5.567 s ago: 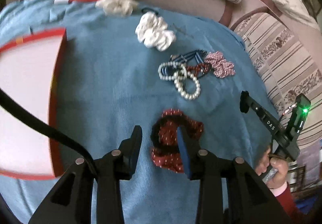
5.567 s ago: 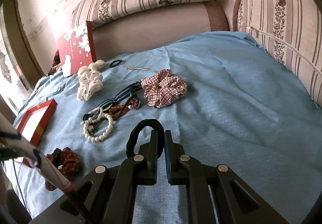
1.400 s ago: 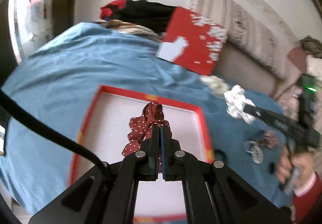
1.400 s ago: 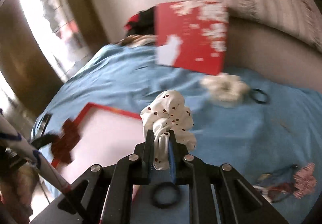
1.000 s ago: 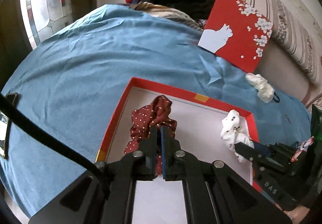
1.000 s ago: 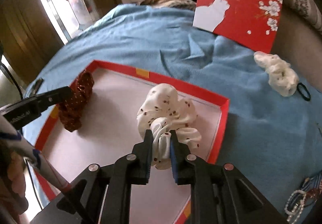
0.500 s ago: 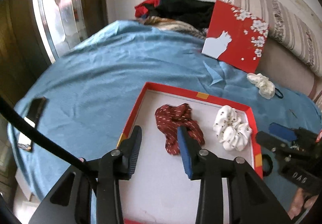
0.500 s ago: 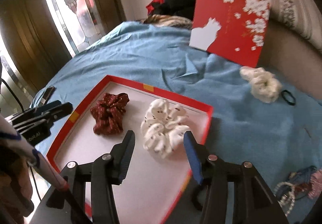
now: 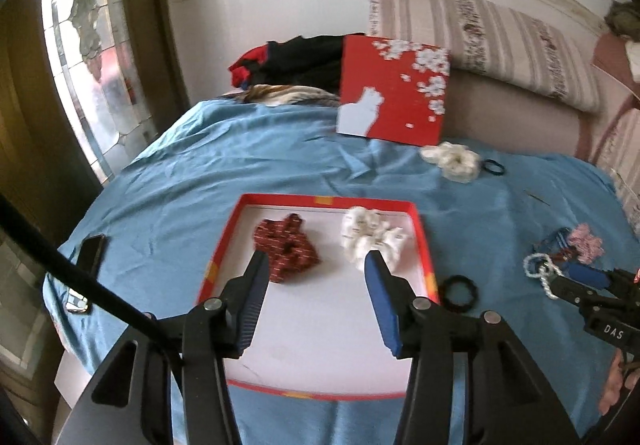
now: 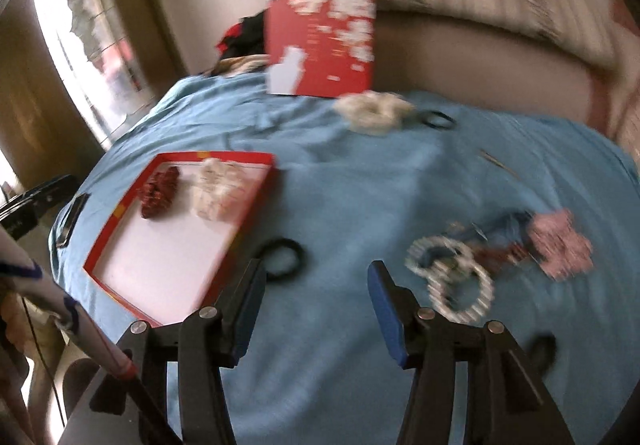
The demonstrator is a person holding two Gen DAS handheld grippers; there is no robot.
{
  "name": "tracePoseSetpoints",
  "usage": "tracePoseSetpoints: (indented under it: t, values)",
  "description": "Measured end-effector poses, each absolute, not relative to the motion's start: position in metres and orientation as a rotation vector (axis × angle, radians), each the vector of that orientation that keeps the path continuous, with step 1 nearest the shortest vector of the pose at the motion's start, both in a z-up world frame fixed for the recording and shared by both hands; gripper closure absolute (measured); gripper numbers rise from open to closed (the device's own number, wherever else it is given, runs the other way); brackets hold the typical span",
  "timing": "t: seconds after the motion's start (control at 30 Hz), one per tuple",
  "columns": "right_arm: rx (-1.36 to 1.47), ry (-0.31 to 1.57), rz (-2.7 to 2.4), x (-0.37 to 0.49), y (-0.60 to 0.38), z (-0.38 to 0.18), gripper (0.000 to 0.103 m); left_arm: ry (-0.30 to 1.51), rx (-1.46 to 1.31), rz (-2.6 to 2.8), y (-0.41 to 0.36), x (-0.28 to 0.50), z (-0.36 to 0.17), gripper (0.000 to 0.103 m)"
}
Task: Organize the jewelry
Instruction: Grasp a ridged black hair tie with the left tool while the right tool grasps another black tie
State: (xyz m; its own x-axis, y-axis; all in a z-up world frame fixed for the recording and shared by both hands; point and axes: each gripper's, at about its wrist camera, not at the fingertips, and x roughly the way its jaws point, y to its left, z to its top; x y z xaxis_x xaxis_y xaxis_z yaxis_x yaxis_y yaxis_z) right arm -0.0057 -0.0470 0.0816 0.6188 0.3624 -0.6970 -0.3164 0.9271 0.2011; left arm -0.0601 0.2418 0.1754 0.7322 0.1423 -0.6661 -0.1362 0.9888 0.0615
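Note:
A red-rimmed tray (image 9: 324, 199) with a white floor lies on the blue bedspread. In it rest a dark red dotted scrunchie (image 9: 286, 247) and a white spotted scrunchie (image 9: 370, 241), side by side and untouched. My left gripper (image 9: 316, 257) hovers above the tray, its jaws opening with nothing between them. My right gripper (image 10: 315, 265) stands open and empty over the bedspread, right of the tray (image 10: 236, 157). A black hair tie (image 10: 282, 259) lies just beyond its left finger. Pearl bracelets (image 10: 452, 277) and a pink checked scrunchie (image 10: 560, 249) lie to its right.
A red lid with white blossoms (image 9: 394, 107) leans on the sofa back. Before it lie a cream scrunchie (image 9: 454, 161) and a small black tie (image 9: 492, 166). A phone (image 9: 86, 265) sits near the bed's left edge. Striped cushions line the back and right.
Both grippers opened and let go of their scrunchies, which now lie in the tray. Both pulled back and up; the right one swung right, off the tray and over the bedspread.

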Motion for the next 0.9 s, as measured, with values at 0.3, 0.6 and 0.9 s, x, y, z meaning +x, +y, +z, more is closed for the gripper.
tracePoseSetpoints:
  t: [0.3, 0.6, 0.9]
  values:
    - [0.192, 0.844, 0.198, -0.043, -0.177, 0.05, 0.045, 0.788, -0.004, 0.044, 0.192, -0.056, 0.167, 0.046]
    - [0.296, 0.88, 0.057, -0.056, -0.261, 0.013, 0.045, 0.926, -0.036, -0.097, 0.137, -0.023, 0.119, 0.046]
    - [0.288, 0.898, 0.063, -0.041, -0.262, -0.011, 0.045, 1.053, 0.075, -0.178, 0.083, 0.023, 0.06, 0.047]
